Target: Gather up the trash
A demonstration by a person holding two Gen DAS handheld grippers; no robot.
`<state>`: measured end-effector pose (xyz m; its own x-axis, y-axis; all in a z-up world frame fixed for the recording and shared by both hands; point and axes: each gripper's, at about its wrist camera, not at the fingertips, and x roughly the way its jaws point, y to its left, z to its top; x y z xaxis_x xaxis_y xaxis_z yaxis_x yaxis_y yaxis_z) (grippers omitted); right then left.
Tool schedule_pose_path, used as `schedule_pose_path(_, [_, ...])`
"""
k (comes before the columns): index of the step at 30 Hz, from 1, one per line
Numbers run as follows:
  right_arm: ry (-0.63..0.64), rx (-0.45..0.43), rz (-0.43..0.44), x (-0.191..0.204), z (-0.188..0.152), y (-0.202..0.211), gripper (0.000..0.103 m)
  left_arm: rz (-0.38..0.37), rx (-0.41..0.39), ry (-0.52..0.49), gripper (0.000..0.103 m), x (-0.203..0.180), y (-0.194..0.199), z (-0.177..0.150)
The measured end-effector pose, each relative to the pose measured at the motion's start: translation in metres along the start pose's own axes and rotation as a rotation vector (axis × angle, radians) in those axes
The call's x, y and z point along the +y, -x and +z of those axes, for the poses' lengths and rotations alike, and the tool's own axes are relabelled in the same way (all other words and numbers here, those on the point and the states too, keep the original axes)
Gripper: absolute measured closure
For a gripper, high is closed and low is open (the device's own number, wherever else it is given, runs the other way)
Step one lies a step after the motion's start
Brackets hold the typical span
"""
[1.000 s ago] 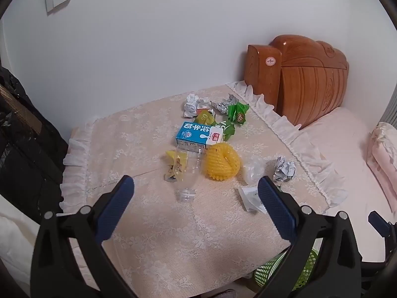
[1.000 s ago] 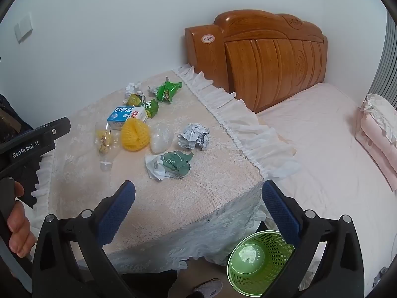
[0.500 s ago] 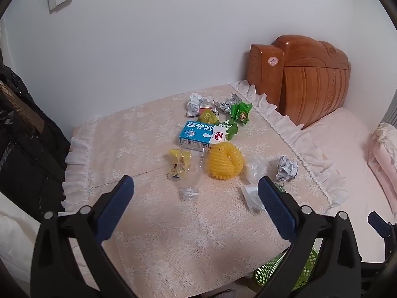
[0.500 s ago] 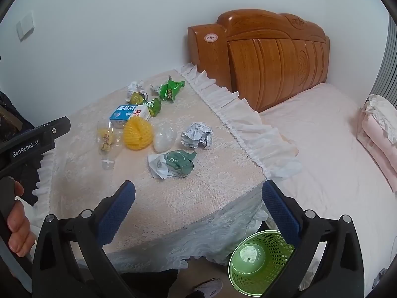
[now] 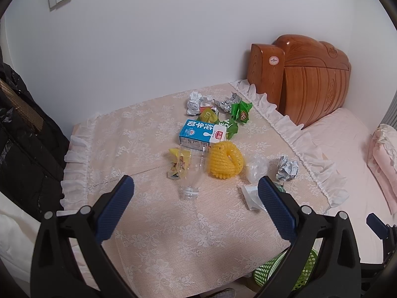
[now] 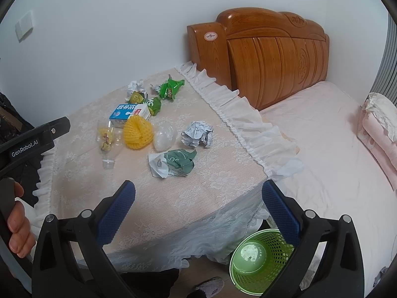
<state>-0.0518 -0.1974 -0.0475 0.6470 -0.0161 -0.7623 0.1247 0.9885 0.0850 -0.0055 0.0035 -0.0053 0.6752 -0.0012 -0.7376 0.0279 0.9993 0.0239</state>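
Note:
Trash lies on a lace-covered table (image 5: 153, 226): a clear plastic bottle (image 5: 192, 171), a blue milk carton (image 5: 202, 134), a yellow foam net (image 5: 224, 160), a crumpled paper ball (image 5: 286, 167), a clear plastic bag (image 5: 256, 167) and green wrappers (image 5: 240, 110). In the right wrist view a green-and-white wrapper (image 6: 173, 162) lies nearest, with the paper ball (image 6: 197, 134) and foam net (image 6: 136, 132) behind. A green mesh bin (image 6: 260, 260) stands on the floor below the table's corner. My left gripper (image 5: 196, 204) and right gripper (image 6: 198, 204) are both open and empty, above the table's near edge.
A wooden headboard (image 6: 270, 59) and a pink bed (image 6: 335, 161) lie to the right. Folded pink bedding (image 6: 379, 129) sits at the far right. A black bag (image 5: 22, 144) stands left of the table. The white wall (image 5: 148, 37) is behind.
Both views have shifted slightly, so the trash sits a little lower and to the right in frame. Both grippers stay open and nothing was picked up.

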Motion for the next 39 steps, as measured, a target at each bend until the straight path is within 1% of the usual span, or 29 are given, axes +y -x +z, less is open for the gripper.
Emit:
schedule_pose_path(4, [0.003,0.003,-0.002,0.001,-0.001,-0.001,0.002,0.000,0.000,0.006,0.008,0.005,-0.002,0.005])
schedule_pose_path(14, [0.000,0.013,0.008,0.002,-0.001,-0.005,0.002,0.000,0.011,0.011,0.008,0.003,-0.006,-0.001])
schedule_pose_path(16, [0.001,0.012,0.009,0.002,-0.001,-0.005,0.002,-0.001,0.014,0.015,0.008,0.006,-0.007,0.006])
schedule_pose_path(24, [-0.005,0.019,0.019,0.001,-0.001,-0.006,0.002,0.002,0.022,0.021,0.008,0.008,-0.011,0.005])
schedule_pose_path(39, [-0.002,0.022,0.037,0.001,0.003,-0.009,0.002,0.004,0.018,0.025,0.008,0.010,-0.012,0.008])
